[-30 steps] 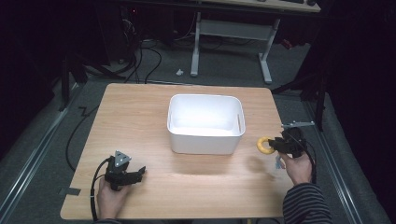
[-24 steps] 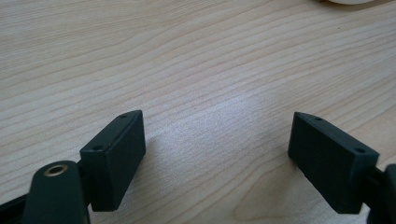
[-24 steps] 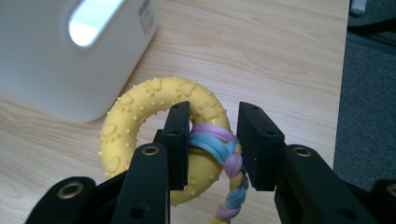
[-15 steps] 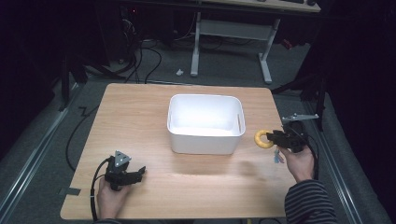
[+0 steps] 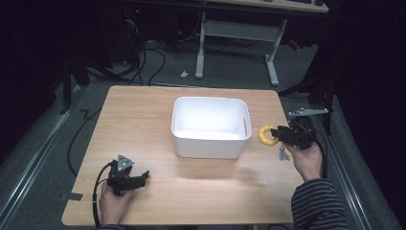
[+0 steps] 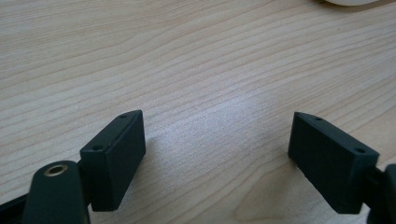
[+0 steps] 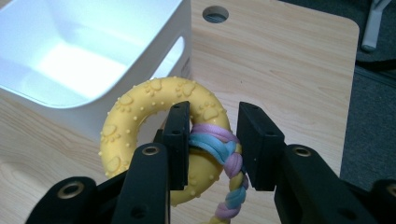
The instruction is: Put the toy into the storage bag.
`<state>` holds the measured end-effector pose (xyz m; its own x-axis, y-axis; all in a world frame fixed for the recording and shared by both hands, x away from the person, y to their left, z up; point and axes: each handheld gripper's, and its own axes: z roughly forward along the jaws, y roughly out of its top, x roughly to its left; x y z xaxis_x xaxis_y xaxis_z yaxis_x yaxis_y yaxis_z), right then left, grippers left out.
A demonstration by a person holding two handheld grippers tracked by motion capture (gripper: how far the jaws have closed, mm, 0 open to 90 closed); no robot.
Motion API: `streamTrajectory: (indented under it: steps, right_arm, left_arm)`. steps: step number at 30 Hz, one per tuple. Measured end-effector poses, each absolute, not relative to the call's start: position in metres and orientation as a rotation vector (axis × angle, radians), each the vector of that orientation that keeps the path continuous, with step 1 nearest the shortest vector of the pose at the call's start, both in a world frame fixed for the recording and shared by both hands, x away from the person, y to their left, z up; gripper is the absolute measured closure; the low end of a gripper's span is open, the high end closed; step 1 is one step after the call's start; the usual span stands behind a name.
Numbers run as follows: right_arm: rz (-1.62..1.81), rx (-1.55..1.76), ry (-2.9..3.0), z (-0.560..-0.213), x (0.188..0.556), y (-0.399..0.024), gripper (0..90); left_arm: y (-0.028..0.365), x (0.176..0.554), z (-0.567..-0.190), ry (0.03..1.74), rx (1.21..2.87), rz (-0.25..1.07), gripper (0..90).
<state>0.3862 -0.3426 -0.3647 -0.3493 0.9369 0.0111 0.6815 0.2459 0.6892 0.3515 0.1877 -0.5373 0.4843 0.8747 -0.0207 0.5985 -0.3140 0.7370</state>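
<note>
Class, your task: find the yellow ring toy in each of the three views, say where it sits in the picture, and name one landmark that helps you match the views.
High view: yellow ring toy at right of centre, held off the table beside the white bin by the right gripper.
Left gripper view: bare wooden tabletop between open jaws.
Right gripper view: ring at centre, braided rope clamped between the jaws.
Shared landmark: the white bin, at upper left in the right gripper view.

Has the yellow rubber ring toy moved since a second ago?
Yes. The yellow rubber ring toy, clamped in the right gripper, has risen nearer the white plastic bin's rim.
</note>
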Motion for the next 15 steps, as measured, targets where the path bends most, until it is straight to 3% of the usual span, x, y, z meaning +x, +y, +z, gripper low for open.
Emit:
streamTrajectory:
  steps: [15]
  right_arm:
    - [0.91, 1.429, 2.152, -0.338, 0.397, -0.324, 66.0]
  left_arm:
    - [0.187, 0.351, -0.537, 1.212, 2.037, 0.508, 19.0]
